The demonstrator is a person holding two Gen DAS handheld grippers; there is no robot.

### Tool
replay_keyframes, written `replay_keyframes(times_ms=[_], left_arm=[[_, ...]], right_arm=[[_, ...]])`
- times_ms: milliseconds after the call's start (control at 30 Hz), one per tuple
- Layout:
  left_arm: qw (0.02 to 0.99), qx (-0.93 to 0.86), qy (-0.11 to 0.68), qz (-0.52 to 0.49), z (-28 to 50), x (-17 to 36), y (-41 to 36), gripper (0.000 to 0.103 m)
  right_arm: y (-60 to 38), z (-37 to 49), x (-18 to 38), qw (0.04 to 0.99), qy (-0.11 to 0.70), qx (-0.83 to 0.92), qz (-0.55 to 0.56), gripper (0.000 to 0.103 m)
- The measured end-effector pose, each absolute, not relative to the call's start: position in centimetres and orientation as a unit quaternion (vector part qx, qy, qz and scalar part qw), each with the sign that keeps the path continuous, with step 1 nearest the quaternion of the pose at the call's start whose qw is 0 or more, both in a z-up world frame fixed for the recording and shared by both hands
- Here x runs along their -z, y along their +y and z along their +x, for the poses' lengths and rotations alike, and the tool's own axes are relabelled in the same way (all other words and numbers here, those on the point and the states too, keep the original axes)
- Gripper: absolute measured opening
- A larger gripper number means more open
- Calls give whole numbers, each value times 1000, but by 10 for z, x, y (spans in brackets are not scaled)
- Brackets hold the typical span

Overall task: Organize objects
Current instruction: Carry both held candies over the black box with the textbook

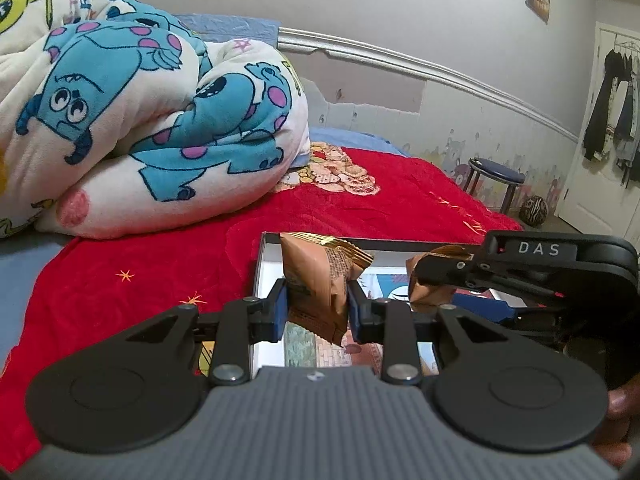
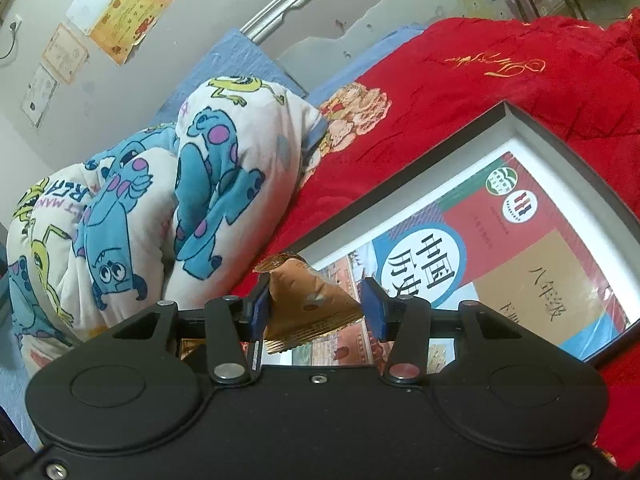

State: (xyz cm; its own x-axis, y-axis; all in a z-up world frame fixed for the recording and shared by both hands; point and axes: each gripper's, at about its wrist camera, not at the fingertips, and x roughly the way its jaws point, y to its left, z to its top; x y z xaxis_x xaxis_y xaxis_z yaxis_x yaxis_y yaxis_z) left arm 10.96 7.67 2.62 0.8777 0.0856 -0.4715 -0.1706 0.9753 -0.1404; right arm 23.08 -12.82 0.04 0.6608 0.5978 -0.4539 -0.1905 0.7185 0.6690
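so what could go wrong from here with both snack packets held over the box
1. The right tool seems to press its packet with one pad only; the other pad stands clear, so it may slip out.
2. The left tool squeezes its packet hard, which could crush what's inside.
3. The tools sit close together over the box, so they might bump on release.

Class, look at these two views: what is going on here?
A person holds two grippers over a shallow box lying on a red blanket. The left gripper grips a brown snack packet; the right gripper holds a second brown packet. A textbook lies in the box.
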Motion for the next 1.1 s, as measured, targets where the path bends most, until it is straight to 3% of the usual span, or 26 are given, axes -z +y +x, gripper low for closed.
replay_keyframes(times_ms=[433, 767, 1100], left_arm=[[938, -64, 293, -172, 122, -16, 105, 34], [914, -72, 380, -124, 136, 3, 92, 34], [901, -74, 414, -108, 140, 12, 87, 35]], right_arm=[[-114, 229, 8, 863, 362, -228, 267, 46], [-91, 229, 18, 863, 419, -200, 198, 46], [-86, 231, 21, 848, 465, -183, 178, 46]])
